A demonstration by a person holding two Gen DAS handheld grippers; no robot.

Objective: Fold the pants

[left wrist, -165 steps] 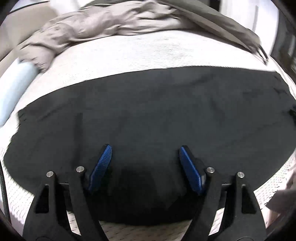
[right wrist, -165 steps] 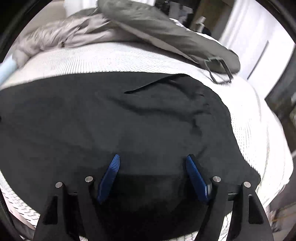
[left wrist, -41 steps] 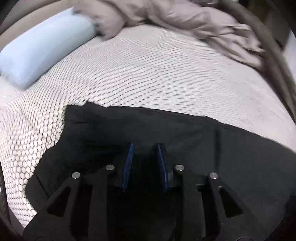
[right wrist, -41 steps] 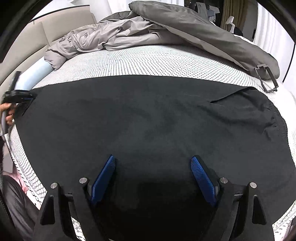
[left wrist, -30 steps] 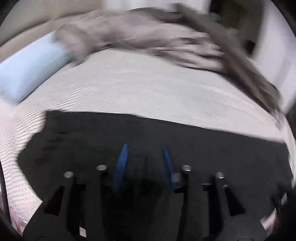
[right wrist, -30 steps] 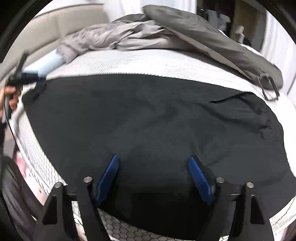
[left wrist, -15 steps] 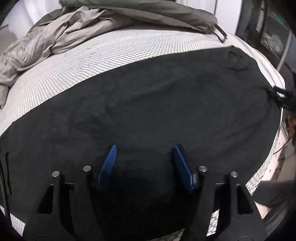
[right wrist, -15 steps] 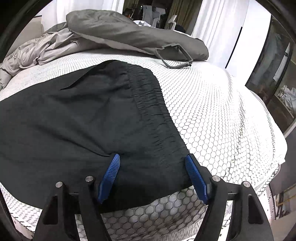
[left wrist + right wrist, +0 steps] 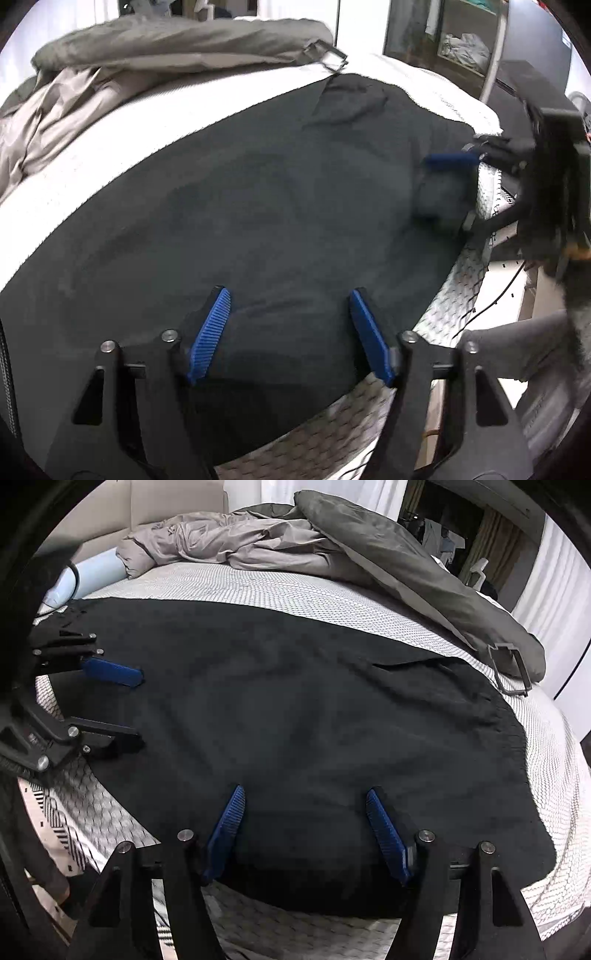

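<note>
The pants (image 9: 303,716) are found laid flat across the bed (image 9: 258,587), along its near edge, already doubled lengthwise, with the waistband toward the right-hand corner and the leg ends toward the left edge.

Left tongs (image 9: 291,332): seen poised over the cloth near the near edge, jaws parting, pads clear of the fabric; nothing is grasped. In the right wrist view the same tongs are seen at the left edge of the bed, one blue pad lying over the cloth.

Right tongs (image 9: 306,830): seen over the near edge of the pants, jaws narrowing slowly with cloth below them; no pinch is visible, so they are rated released.

Handling, as judged: the fabric appears thin, light and limp, with small wrinkles near the waistband; it is expected to sag and drag if lifted at one point. A hold at the near-edge hem with each tongs, all layers pinched together, is advised. The grey duvet (image 9: 369,550) at the far edge is well apart.
</note>
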